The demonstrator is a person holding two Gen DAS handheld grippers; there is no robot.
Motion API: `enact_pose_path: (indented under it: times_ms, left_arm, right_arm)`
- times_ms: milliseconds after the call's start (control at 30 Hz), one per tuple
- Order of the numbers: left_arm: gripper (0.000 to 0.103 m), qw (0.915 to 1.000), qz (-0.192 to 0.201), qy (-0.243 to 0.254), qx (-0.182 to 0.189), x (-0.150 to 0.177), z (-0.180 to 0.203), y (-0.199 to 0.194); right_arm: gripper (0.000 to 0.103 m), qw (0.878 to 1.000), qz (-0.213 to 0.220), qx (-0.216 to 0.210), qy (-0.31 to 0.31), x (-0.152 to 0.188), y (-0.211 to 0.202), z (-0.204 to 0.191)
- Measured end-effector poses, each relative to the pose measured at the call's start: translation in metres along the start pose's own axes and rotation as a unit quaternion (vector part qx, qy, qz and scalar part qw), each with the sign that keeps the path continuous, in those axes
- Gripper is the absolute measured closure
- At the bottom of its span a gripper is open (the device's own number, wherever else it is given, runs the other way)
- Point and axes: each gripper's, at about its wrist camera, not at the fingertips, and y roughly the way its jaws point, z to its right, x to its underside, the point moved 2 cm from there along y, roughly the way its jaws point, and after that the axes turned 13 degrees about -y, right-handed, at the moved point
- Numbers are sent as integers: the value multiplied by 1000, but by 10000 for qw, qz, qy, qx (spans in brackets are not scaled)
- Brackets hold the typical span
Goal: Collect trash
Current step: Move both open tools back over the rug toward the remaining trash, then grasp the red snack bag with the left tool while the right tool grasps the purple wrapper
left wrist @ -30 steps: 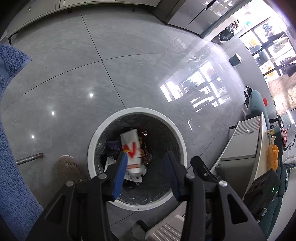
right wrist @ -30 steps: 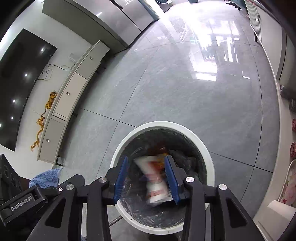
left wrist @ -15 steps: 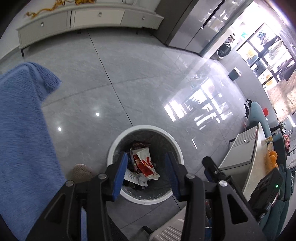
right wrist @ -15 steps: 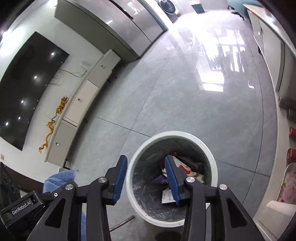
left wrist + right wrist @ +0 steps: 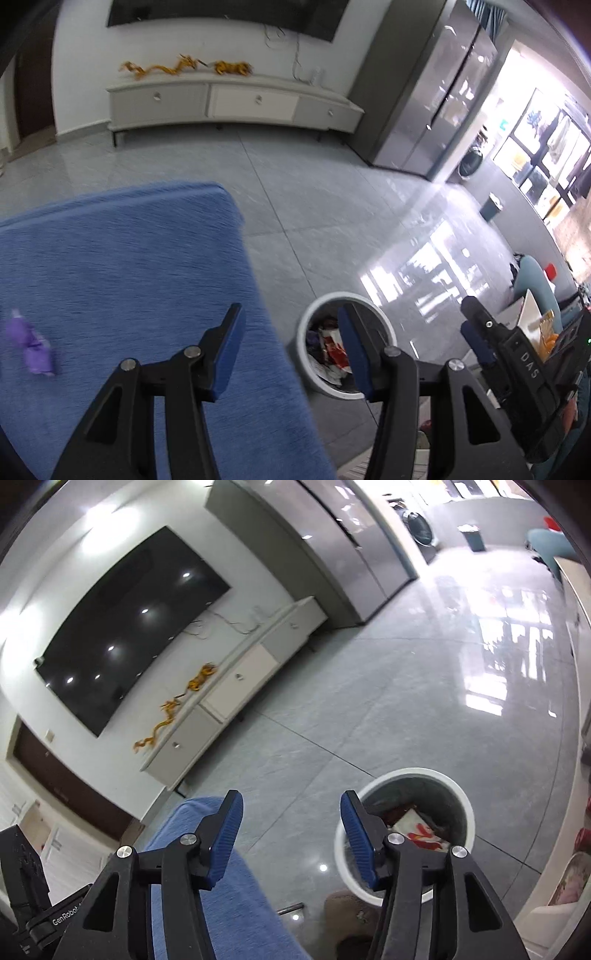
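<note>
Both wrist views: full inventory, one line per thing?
trash bin: 1, white rim, dark liner, on the floor, wrappers inside
red-and-white wrapper: 1, in the bin, on top
blue cloth: 1, covers a raised surface beside the bin
purple wrapper: 1, on the cloth, left edge of the left view
TV cabinet: 1, pale, against the wall
yellow ornament: 1, on the cabinet
TV: 1, black, on the wall
small dark bin: 1, far floor
left tongs: blue pads, opening, nothing between
right tongs: blue pads, opening, nothing between
</note>
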Motion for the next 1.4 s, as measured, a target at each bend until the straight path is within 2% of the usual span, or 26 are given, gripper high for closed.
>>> enact_pose_path:
  times_ms: [167, 333, 500, 667, 733, 833, 1033, 1200, 1333, 1367, 1400]
  left_arm:
    - [53, 9967, 758, -242, -161, -6, -60, -76]
    - [53, 9876, 1345, -668, -467, -10, -148, -155]
    - [53, 9754, 1605, -1297, -774, -8, -255, -219]
    - [50, 9628, 1602, -1913, -1037, 5, -348, -246]
    - [49, 9612, 1553, -2019, -1062, 11, -370, -243]
    - [49, 9649, 1350, -1993, -1050, 17, -390, -226]
    - [49, 9790, 1002, -1462, -1007, 6, -370, -167]
    - [49, 9811, 847, -1245, -1215, -16, -363, -123]
    - [50, 9826, 711, -1094, -1322, -24, -364, -95]
    - [51, 9828, 703, -1065, -1332, -26, -363, -90]
    - [57, 9833, 688, -1037, -1325, -26, -364, -86]
  right_arm:
    - [46, 9976, 127, -386, -565, 5, -22, -50]
    - [45, 9887, 153, -859, -1222, 14, -33, -103]
    - [45, 9758, 0, -1297, -1761, 31, -30, -147]
    - [45, 9599, -353, -1683, -2212, 59, -12, -198]
    - [45, 9527, -538, -1843, -2355, 73, -2, -218]
    - [45, 9391, -842, -2078, -2603, 97, 16, -254]
    - [44, 9027, -1406, -2367, -3306, 146, 53, -310]
    - [43, 8773, -1736, -2442, -3749, 181, 89, -342]
    - [43, 8625, -1880, -2442, -4014, 204, 110, -358]
    - [43, 8594, -1939, -2441, -4053, 210, 118, -362]
    - [43, 8584, -1970, -2446, -4057, 213, 121, -364]
